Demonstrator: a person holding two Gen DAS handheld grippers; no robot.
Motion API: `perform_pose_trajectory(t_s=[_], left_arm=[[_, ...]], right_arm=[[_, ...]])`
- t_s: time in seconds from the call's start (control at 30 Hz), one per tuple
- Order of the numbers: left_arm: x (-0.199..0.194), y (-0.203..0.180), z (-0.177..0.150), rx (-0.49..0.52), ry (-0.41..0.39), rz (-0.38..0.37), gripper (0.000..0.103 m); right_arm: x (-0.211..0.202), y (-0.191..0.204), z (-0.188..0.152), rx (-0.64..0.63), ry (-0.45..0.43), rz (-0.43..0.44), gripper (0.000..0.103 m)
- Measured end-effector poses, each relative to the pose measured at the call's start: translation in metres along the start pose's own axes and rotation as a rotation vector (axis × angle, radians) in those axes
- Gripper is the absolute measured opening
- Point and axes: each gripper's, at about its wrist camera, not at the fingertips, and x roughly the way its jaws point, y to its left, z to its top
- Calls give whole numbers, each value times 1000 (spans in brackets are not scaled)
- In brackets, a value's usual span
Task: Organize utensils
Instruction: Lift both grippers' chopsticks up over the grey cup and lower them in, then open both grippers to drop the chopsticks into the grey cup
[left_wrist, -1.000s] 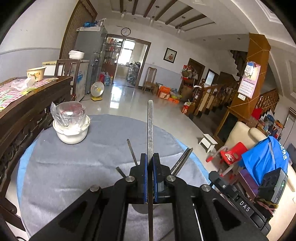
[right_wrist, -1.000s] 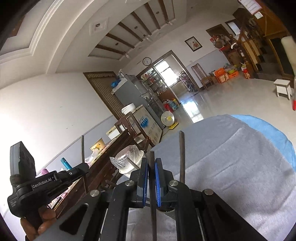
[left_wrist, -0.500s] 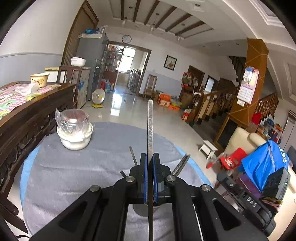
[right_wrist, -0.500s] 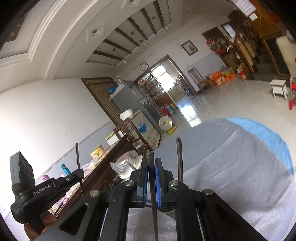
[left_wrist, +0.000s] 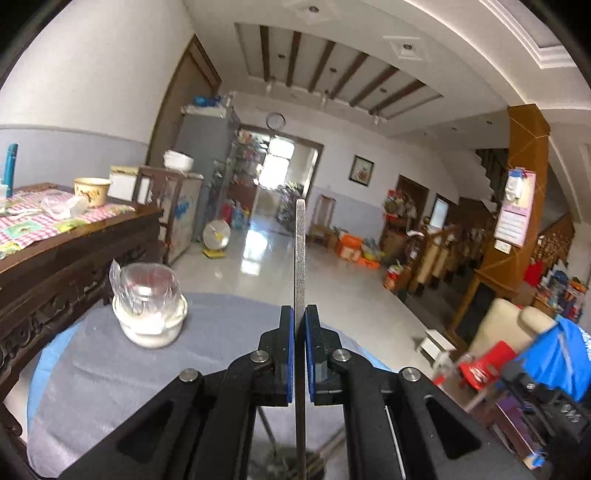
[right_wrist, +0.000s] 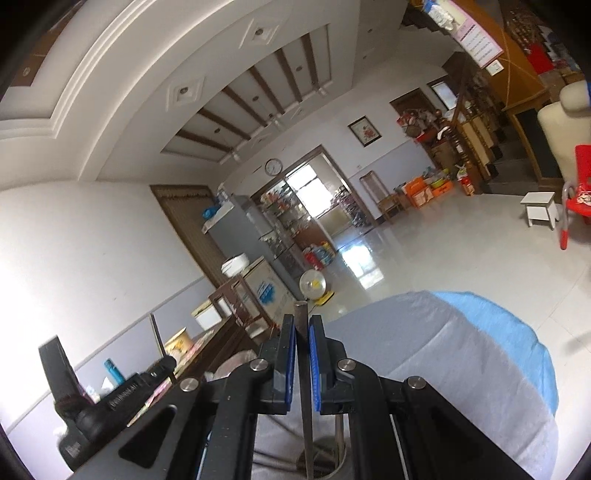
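Note:
My left gripper (left_wrist: 299, 314) is shut on a long flat metal utensil handle (left_wrist: 300, 254) that stands upright between its blue pads. Its lower end runs down behind the gripper toward a holder with other utensils (left_wrist: 291, 465), mostly hidden. My right gripper (right_wrist: 302, 323) is shut on a dark metal utensil handle (right_wrist: 300, 314), also upright, above a round holder (right_wrist: 325, 458) seen below its frame. The left gripper (right_wrist: 110, 398) with its utensil shows at the lower left of the right wrist view.
A white bowl covered with clear plastic (left_wrist: 149, 314) stands on the grey cloth of the round table (left_wrist: 92, 376). A dark wooden sideboard (left_wrist: 55, 251) is at the left. The table's blue edge (right_wrist: 517, 339) curves at the right.
Both grippers have risen and tilted upward with their utensils. The other utensils that stood beside the fingers have dropped out of sight below the grippers.

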Motion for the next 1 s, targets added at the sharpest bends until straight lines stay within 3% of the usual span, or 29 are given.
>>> perform_pose_trajectory(t_s=[0.27,0.6,0.8,1.0], left_arm=[[39,-16,-17,18,-106,107,6],[71,-6,-67,45,-30,203,6],[62,-13,-76,91,-45,204,6],[50,-11,-72,65,-57,151,6]], right_arm=[[20,-18,11,74,-24,-32,8],[49,-19,-18,46,53,-52,8],[55,-11,-35,-11,107,-61,8],[52,-10,-50,-19,165,-55,8]])
